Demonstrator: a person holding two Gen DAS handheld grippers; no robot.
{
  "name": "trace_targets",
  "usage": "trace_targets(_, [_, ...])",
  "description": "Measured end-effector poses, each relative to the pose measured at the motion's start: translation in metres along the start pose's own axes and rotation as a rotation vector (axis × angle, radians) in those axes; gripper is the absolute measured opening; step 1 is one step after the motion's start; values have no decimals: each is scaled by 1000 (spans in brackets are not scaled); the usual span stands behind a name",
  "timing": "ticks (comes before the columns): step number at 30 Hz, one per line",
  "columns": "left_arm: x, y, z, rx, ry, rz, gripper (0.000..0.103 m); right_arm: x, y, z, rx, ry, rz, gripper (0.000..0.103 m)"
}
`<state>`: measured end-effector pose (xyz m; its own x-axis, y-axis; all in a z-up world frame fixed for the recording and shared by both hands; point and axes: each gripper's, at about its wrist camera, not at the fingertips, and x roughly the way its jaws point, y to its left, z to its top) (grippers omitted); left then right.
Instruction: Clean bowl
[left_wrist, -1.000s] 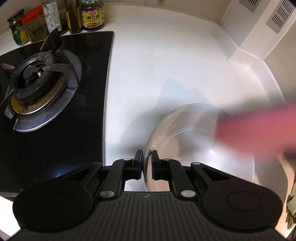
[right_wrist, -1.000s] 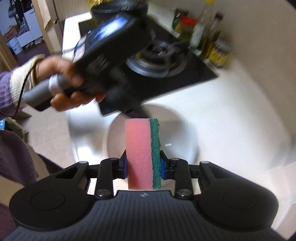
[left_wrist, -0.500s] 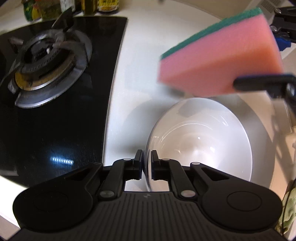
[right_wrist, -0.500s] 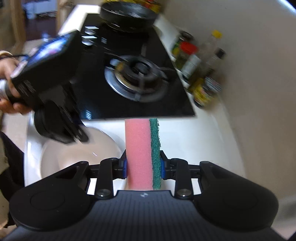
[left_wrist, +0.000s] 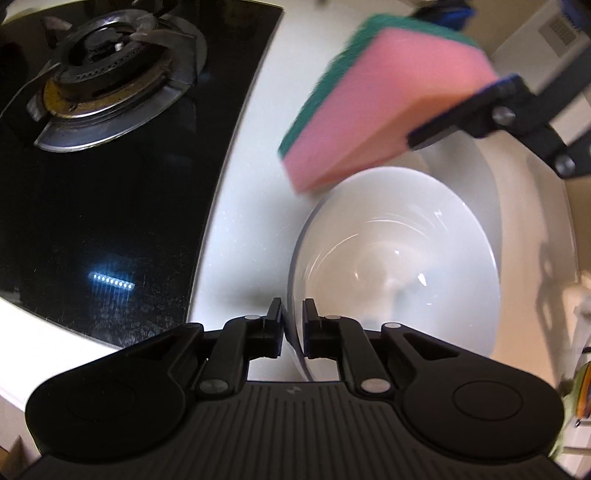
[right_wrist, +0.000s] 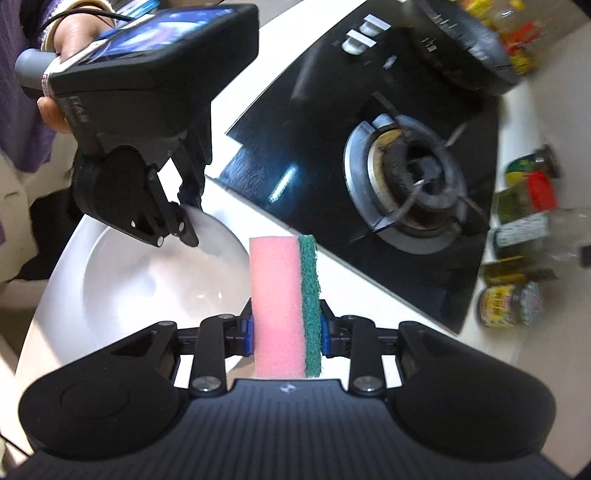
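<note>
White bowl (left_wrist: 399, 266) rim sits between my left gripper's (left_wrist: 291, 328) opening jaws, my right gripper (right_wrist: 286, 328) pinches the sponge (right_wrist: 284, 306) above open counter (left_wrist: 255, 147) beside the stove (left_wrist: 110, 184).

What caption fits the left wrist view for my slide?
Left gripper straddles the white bowl rim, jaws opening, as the right gripper's pink-and-green sponge hovers beside the gas burner.

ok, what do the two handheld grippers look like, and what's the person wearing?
Both are matte black: ribbed housing, two round lobes, linkage fingers with silver pivot screws. The right gripper has blue pads. The left gripper carries a boxy black body with a glossy screen on a grey handle, cable trailing. The hand shows a purple sleeve over a cream cuff.
</note>
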<state>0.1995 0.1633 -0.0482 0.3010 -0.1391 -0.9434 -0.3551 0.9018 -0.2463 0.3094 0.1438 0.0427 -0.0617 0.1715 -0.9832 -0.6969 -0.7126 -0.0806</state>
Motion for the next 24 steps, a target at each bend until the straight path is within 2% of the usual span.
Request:
trace_targets(4, [4,-1,2,-3,-10,4,8,14,-16,-2,2,-3,105,27])
trace_targets(7, [5,-4,3,-8,-22,4,8,22,-28,-16,69,5,175,27])
trace_targets(11, [6,-10,3,3,-35,19,9,25,-30,-38,193,0,205,27])
trace_targets(16, [7,-15,0,11,-51,44,11,12,-15,-79,397,-43,166,27])
trace_targets(20, [7,-18,-2,17,-64,59,13,-4,20,-112,567,-77,76,27])
trace_targets(24, [7,-22,0,24,-71,70,13,-12,69,-133,738,-58,-39,27])
